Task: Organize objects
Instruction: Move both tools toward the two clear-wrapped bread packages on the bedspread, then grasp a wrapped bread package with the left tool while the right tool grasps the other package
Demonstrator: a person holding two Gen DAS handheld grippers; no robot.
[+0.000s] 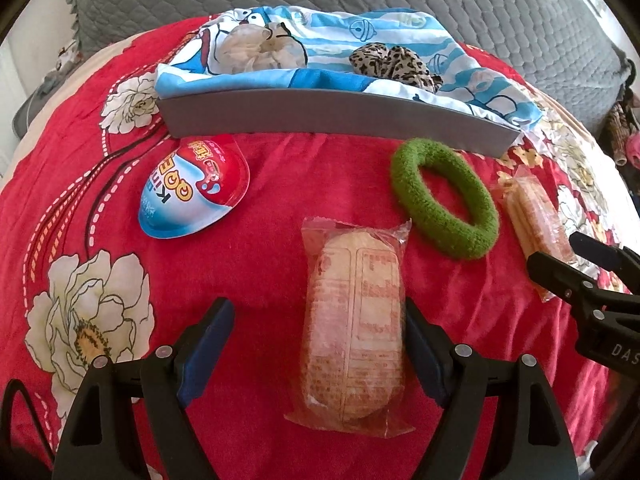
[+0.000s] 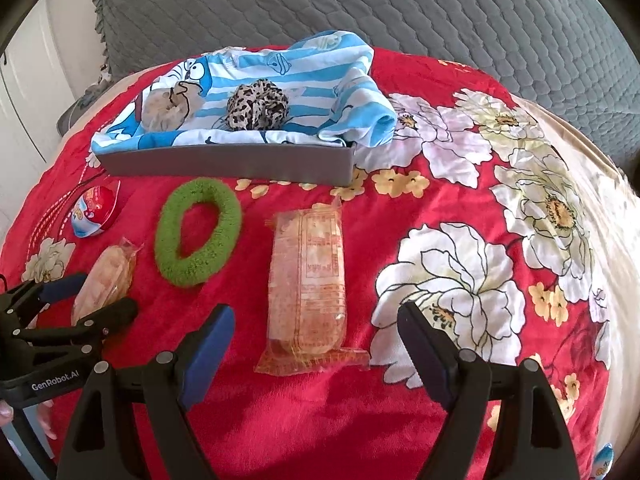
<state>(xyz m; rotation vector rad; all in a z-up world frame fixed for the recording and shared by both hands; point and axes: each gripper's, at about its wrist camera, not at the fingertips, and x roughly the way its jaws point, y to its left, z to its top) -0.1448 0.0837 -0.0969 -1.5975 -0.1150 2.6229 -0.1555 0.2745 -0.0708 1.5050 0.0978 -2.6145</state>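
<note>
Below, snack packet [image 1: 354,328] (wrapped), between left gripper [image 1: 320,320]

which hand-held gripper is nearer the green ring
Left, by a little. The left hand-held gripper sits just below-left of the green ring; the right hand-held gripper sits further off, lower right.

The left gripper [image 2: 68,300] is showing "GenRobot.AI" in white on its black body, the right gripper [image 1: 568,256] is showing the letters "DAS" at the frame edge, and the egg-shaped packet [image 1: 195,186] is carrying upside-down "Kinder" lettering, only partly readable.
</note>
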